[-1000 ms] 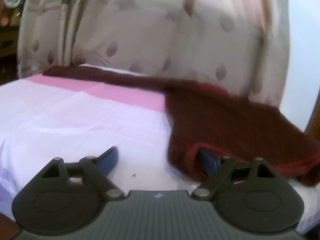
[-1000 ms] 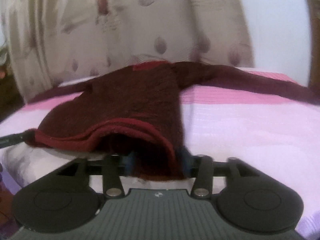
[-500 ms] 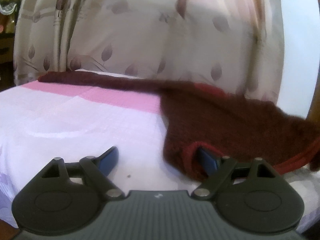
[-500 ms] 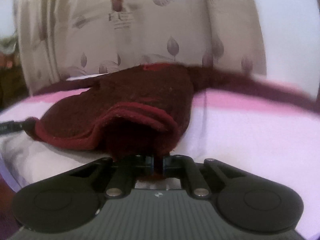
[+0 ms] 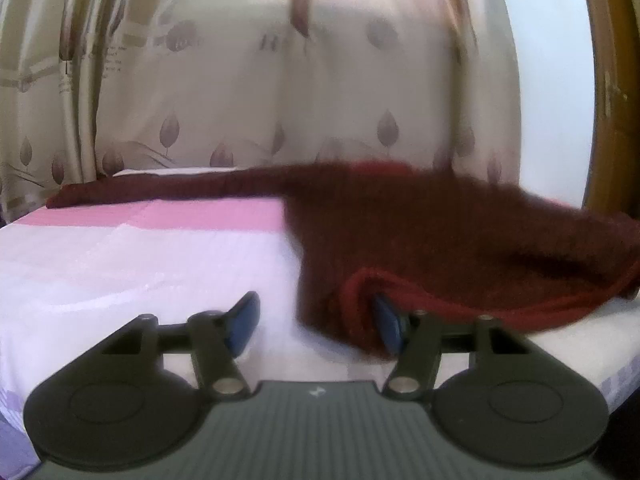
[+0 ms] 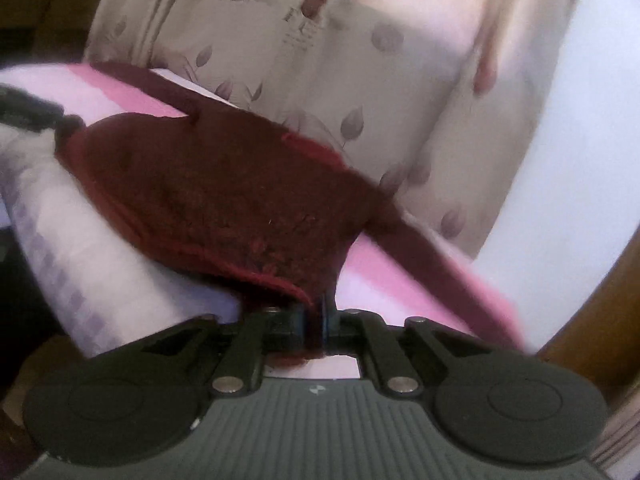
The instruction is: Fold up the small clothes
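Since a second ago, the right claw [image 6: 316, 322] has clamped onto the maroon sweater's [image 6: 224, 196] hem corner, lower center of frame. Left claw [image 5: 314, 326] gapes wide around the other corner on the bed [image 5: 120, 272]. Next, I judge: close left, lift hem toward collar.

Left gripper [image 5: 316, 326] gapes level, while right gripper [image 6: 316, 326] (tilted) is clamped tight.
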A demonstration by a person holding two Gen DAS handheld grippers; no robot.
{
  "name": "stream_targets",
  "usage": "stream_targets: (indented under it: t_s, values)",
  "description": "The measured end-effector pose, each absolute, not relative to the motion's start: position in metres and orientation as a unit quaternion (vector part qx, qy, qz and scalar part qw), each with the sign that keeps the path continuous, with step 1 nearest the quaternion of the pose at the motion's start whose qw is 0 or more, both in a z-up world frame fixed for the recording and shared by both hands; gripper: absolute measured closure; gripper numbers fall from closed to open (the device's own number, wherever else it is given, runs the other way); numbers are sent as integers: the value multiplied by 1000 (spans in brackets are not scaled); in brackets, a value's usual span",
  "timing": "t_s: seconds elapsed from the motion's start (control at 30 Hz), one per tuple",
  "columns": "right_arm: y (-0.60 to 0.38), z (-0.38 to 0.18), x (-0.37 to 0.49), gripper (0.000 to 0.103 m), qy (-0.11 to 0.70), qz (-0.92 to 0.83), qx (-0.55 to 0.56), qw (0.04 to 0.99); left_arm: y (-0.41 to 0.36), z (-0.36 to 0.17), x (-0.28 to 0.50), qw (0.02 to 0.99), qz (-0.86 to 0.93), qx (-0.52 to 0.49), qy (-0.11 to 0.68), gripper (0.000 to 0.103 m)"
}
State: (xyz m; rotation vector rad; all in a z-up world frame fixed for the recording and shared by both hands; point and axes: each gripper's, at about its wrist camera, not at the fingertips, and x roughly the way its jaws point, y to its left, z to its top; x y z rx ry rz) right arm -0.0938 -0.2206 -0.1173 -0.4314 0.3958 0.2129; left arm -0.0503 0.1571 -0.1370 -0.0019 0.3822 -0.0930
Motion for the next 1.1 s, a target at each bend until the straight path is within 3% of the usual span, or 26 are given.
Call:
stream_targets:
  t_s: [0.1, 0.13, 0.17, 0.2, 0.23, 0.27, 0.3, 0.33, 0.4, 0.67, 0.77, 0.93, 1.03, 1.07, 1.1]
  values:
    - [-230, -130, -90, 57, 202, 94, -155, 963, 159, -141, -45, 981, -46, -10, 190, 41]
    - [-233, -135, -87, 56, 205, 94, -130, 966, 159, -142, -42, 980, -48, -14, 194, 41]
    - [-235, -137, -81, 56, 212, 99, -109, 966, 159, -143, -40, 979, -49, -19, 198, 44]
    - [-236, -142, -76, 56, 221, 107, -83, 966, 160, -144, -39, 979, -56, -25, 196, 63]
    - [-238, -147, -70, 57, 229, 116, -56, 965, 163, -145, -37, 977, -77, -36, 196, 74]
    - [-238, -152, -64, 62, 242, 121, -37, 962, 165, -145, -36, 976, -85, -46, 196, 77]
    - [-238, -155, -56, 76, 255, 122, -18, 959, 168, -143, -35, 976, -85, -60, 193, 84]
    - [-239, -159, -51, 77, 254, 119, 6, 960, 172, -142, -33, 974, -90, -76, 192, 87]
    - [-243, -157, -49, 87, 243, 113, 44, 962, 183, -136, -31, 974, -79, -112, 183, 88]
    - [-277, -88, -81, 91, 219, 142, 137, 956, 214, -75, -64, 987, -31, -124, 97, 91]
    - [-275, -92, -86, 91, 259, 153, 135, 944, 215, -77, -76, 988, -20, -101, 113, 91]
    - [-257, -146, -91, 91, 339, 157, 105, 922, 219, -133, -79, 975, 7, -96, 199, 91]
    - [-264, -158, -95, 90, 339, 166, 139, 916, 226, -143, -91, 974, 6, -123, 191, 88]
    - [-268, -156, -95, 83, 345, 177, 148, 910, 229, -140, -98, 975, -2, -134, 178, 84]
    - [-272, -153, -97, 74, 352, 197, 154, 902, 232, -135, -104, 977, -1, -137, 165, 70]
